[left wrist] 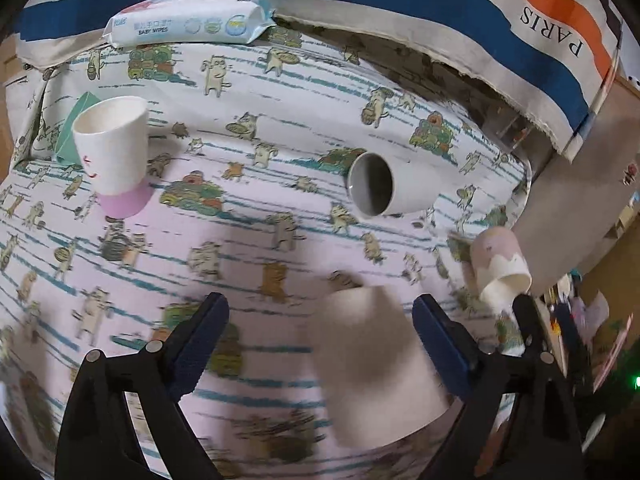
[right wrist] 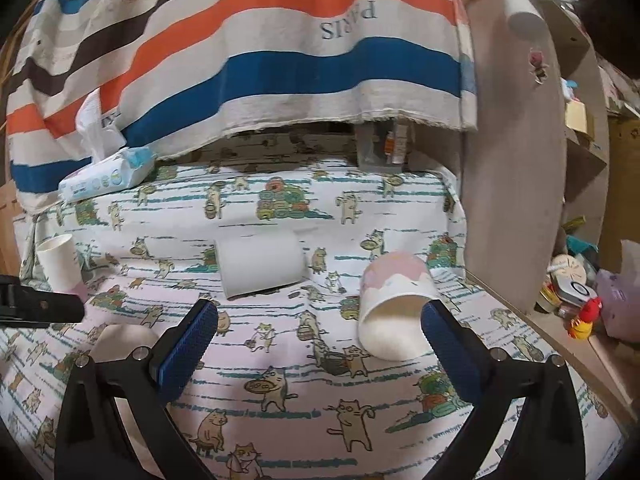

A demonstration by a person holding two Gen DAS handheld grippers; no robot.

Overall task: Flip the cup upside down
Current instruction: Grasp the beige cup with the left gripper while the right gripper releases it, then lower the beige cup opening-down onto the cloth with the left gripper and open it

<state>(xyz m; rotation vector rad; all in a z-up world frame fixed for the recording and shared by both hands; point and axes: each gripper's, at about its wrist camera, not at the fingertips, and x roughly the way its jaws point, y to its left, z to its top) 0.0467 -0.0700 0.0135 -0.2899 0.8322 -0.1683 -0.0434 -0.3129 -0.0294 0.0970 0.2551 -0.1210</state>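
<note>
Several cups are on a cat-print cloth. A pink-and-white cup [right wrist: 394, 306] lies on its side, mouth toward me, just ahead of my open right gripper [right wrist: 318, 338], near its right finger; it also shows in the left wrist view [left wrist: 500, 264]. A plain white cup [right wrist: 262, 266] lies on its side farther back; it also shows in the left wrist view [left wrist: 384, 188]. A blurred white cup [left wrist: 376, 368] stands mouth-down between the fingers of my open left gripper [left wrist: 320, 332], apart from them. A white cup with a pink base [left wrist: 114, 152] stands upright at the left.
A baby wipes pack [left wrist: 188, 24] lies at the back beside a striped cloth [right wrist: 280, 60] hanging over the rear. A wooden panel [right wrist: 516, 184] and cluttered shelves stand on the right. A green paper shape [left wrist: 78, 120] lies behind the upright cup.
</note>
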